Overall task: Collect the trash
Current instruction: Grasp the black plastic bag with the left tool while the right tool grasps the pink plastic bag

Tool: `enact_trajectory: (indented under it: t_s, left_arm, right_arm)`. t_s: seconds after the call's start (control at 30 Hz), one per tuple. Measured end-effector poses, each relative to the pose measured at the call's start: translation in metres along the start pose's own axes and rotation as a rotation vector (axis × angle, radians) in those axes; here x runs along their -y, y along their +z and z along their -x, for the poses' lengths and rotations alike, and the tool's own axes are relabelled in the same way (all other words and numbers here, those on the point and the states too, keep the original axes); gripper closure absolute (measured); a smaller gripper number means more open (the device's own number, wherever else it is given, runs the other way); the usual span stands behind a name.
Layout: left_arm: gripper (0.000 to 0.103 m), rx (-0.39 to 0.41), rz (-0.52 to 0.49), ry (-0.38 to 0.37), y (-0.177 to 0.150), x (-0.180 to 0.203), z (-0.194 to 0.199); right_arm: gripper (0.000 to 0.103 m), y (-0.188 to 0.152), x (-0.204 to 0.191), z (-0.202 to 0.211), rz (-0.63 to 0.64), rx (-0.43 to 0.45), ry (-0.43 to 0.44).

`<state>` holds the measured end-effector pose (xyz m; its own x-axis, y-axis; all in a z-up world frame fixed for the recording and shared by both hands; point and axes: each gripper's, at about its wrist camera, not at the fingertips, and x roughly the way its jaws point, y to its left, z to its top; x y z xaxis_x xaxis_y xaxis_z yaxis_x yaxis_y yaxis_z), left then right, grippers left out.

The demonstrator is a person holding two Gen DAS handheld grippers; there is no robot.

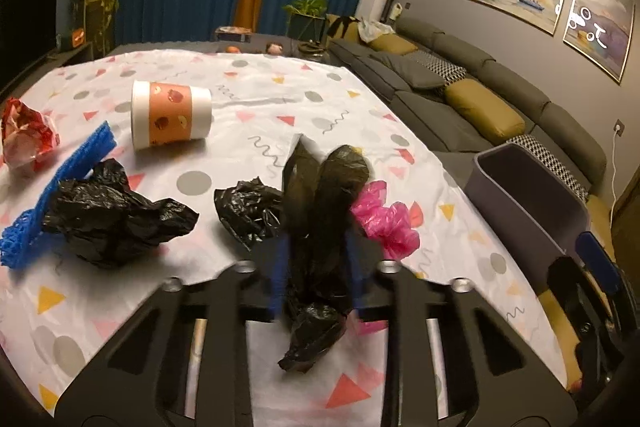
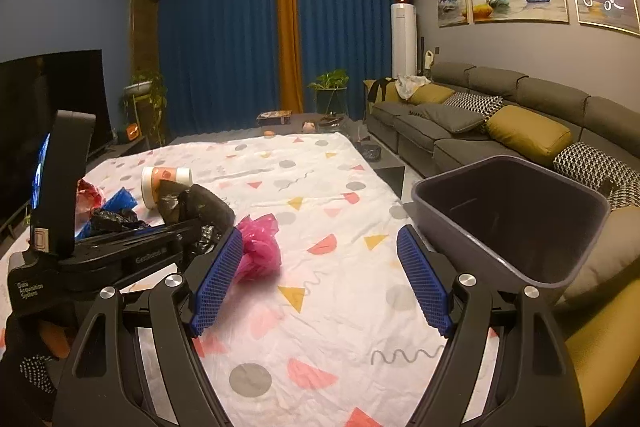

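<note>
Between the left gripper's (image 1: 316,255) clenched jaws hangs a black bag (image 1: 320,211), above the tabletop (image 1: 248,95): light, limp, slippery (best pinched mid-bunch). Right gripper (image 2: 320,279) gapes empty beside the bin (image 2: 516,223).

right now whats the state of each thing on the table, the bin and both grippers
left gripper: shut on a dark plastic bag
right gripper: open, empty
paper cup: on its side
pink plastic bag: crumpled, on the cloth
black plastic bags: crumpled, loose on the cloth
blue foam net: lying flat
red wrapper: crumpled
grey bin: open; nothing visible inside
</note>
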<state>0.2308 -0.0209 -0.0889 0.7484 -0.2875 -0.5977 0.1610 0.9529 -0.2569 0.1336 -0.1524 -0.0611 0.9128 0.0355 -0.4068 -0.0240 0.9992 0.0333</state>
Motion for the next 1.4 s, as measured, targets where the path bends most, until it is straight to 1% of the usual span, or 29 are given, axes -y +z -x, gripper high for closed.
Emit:
enact_trajectory:
  t_s: [0.03,0.07,0.1,0.23,0.3,0.4,0.53,0.67,0.8,0.87,0.93,1.07,1.2,1.33,1.4]
  left_arm:
    - [0.089,0.002,0.001,-0.001,0.0,0.0,0.0]
    - [0.096,0.006,0.001,0.0,-0.001,-0.001,0.001]
    - [0.098,0.009,-0.001,-0.001,-0.001,-0.002,0.001]
    - [0.099,0.059,0.004,-0.002,0.0,-0.005,0.018]
    - [0.099,0.115,0.033,-0.002,0.004,-0.012,0.033]
    - [0.099,0.187,0.063,0.038,0.009,-0.025,0.05]
    - [0.099,0.226,0.106,0.069,0.015,-0.041,0.06]
    - [0.099,0.225,0.116,0.076,0.016,-0.045,0.061]
    - [0.099,0.226,0.111,0.07,0.015,-0.044,0.061]
    - [0.099,0.224,0.109,0.08,0.015,-0.043,0.061]
    - [0.099,0.22,0.111,0.082,0.014,-0.044,0.061]
    - [0.099,0.222,0.121,0.077,0.014,-0.046,0.063]
    - [0.099,0.22,0.126,0.074,0.013,-0.047,0.062]
    - [0.099,0.217,0.127,0.072,0.013,-0.046,0.062]
    - [0.099,0.215,0.126,0.072,0.013,-0.047,0.061]
  right_arm:
    - [0.026,0.0,-0.001,-0.003,-0.001,-0.007,0.006]
    - [0.026,0.0,-0.002,-0.005,-0.001,-0.012,0.011]
    - [0.026,0.001,-0.004,-0.007,-0.001,-0.016,0.014]
    - [0.026,0.002,-0.01,-0.017,0.003,-0.032,0.027]
    - [0.026,0.001,-0.013,-0.021,0.007,-0.039,0.032]
    - [0.026,0.002,-0.021,-0.031,0.014,-0.056,0.045]
    - [0.026,0.003,-0.032,-0.048,0.029,-0.08,0.053]
    - [0.026,0.002,-0.042,-0.065,0.043,-0.109,0.06]
    - [0.032,0.002,-0.045,-0.083,0.041,-0.16,0.072]
    - [0.032,0.003,-0.045,-0.087,0.033,-0.171,0.075]
    - [0.034,0.003,-0.046,-0.093,0.034,-0.187,0.071]
    - [0.042,0.003,-0.048,-0.104,0.033,-0.229,0.08]
    - [0.052,0.001,-0.051,-0.111,0.039,-0.263,0.09]
    - [0.057,0.0,-0.051,-0.115,0.037,-0.287,0.106]
    - [0.063,0.0,-0.05,-0.117,0.034,-0.299,0.117]
